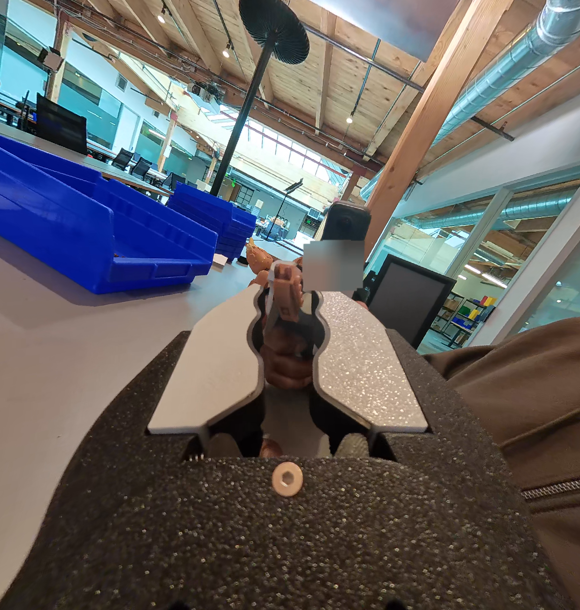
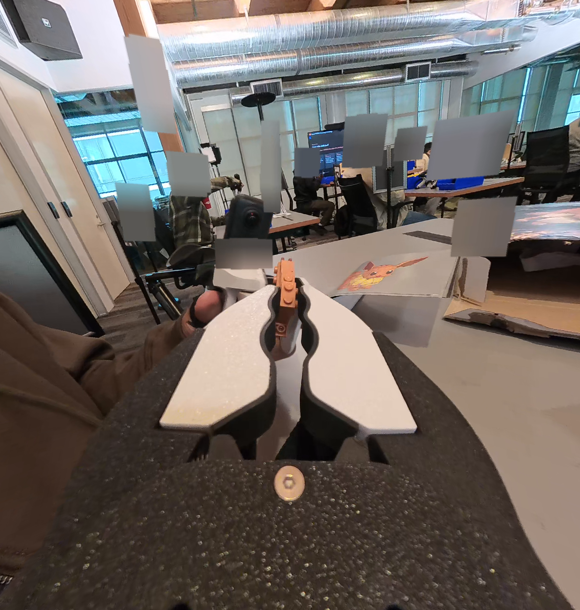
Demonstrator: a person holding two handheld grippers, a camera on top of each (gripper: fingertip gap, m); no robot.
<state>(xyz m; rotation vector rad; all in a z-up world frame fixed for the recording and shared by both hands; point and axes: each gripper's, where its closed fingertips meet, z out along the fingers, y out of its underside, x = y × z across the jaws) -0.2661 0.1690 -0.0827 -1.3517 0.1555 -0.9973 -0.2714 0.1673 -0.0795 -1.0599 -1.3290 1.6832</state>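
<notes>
Orange-brown brick piece (image 2: 287, 293) is sitting clamped in the right tongs (image 2: 288, 290), narrow, above the grey worktop (image 2: 480, 412). Left tongs (image 1: 290, 293) are standing wider around that piece, with the right tongs' white fingers (image 1: 271, 297) between them; contact unclear. Blue bin (image 1: 117, 247) is lying beyond.

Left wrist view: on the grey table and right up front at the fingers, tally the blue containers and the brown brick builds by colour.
Blue: 2, one open bin and one stack of bins behind it.
Brown: 2, one brick piece up front and one brick model on the table.
Total: 4. Tiny brown specks in the open bin are not counted.
</notes>
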